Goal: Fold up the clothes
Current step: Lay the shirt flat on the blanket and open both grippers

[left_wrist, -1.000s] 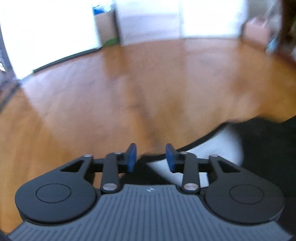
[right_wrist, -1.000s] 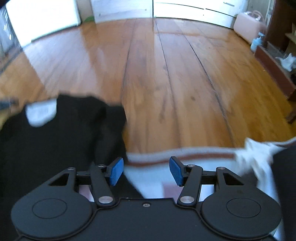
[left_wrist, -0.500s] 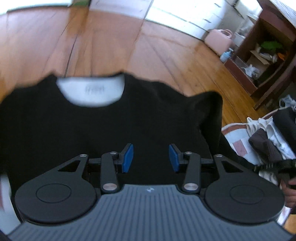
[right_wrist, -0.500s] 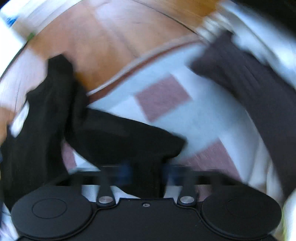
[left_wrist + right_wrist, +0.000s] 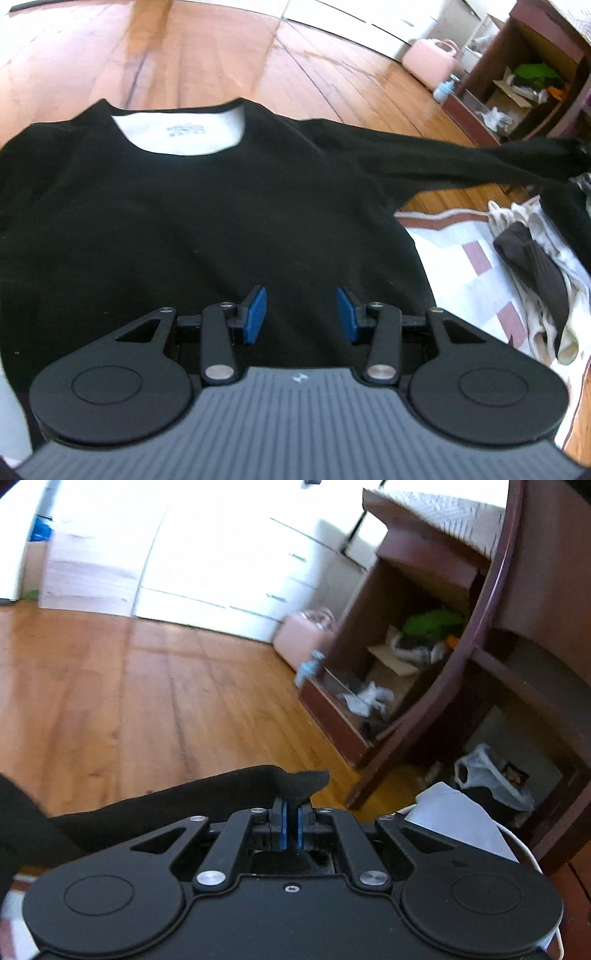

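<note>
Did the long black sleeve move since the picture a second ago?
Yes. The black sleeve, pinched in the right gripper, has gone up off the checked blanket and stretches toward the dark wooden shelf.

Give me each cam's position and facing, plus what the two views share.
Left wrist: on the left gripper, angled down over the black sweater spread flat; open blue fingers show, nothing between them.
Right wrist: on the right gripper, looking across the wood floor to the dark wooden cabinet; shut fingers pinch the sweater's sleeve.
Shared: sweater, floor, cabinet, pink case.
</note>
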The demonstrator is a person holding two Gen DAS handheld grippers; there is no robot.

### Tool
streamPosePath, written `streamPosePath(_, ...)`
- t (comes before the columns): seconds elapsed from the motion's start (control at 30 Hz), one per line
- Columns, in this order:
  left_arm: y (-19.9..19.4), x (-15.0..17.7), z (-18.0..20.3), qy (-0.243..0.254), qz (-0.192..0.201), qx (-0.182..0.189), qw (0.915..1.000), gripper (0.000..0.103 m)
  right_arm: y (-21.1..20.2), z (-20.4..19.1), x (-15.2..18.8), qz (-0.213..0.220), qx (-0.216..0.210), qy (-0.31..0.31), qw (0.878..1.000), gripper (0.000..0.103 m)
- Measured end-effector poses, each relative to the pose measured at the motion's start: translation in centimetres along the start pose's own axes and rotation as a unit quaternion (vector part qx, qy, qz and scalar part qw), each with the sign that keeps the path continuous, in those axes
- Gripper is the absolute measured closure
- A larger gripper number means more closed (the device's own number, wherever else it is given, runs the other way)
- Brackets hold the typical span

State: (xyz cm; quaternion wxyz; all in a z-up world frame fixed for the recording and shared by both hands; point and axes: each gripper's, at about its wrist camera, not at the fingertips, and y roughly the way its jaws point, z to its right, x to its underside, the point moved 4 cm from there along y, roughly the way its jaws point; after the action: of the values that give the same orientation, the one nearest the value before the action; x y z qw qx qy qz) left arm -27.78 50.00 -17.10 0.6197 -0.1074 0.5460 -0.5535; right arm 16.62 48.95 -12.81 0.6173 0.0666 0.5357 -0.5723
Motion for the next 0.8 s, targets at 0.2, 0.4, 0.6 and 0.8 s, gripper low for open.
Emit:
streamPosePath(0.2,0.7,0.9,0.9,0.017,-0.009,0.005,0.9998,0.061,4.6,-0.7,-2.7,-0.044,-0.014,0.008,0.999,0.097)
streamPosePath(0.4,0.1,0.6,1.6,0.045,0.016,0.000,0.9989,0.061,5.4,-2.5,-2.1,-0.105,0.007,0.031,0.994,0.097)
streamPosePath(0.6,-0.9,-0.3,4.4,0.107,0.060,0.016,0.9923,0.057,0.4,-5.3,-0.4,-0.156,-0.153,0.112,0.969,0.097)
streamPosePath(0.8,-0.6,1.1,4.8,0.087,0.048,0.027,0.9947,0.057,-7.1,-3.9,0.6,-0.135,-0.412,0.262,0.862,0.098)
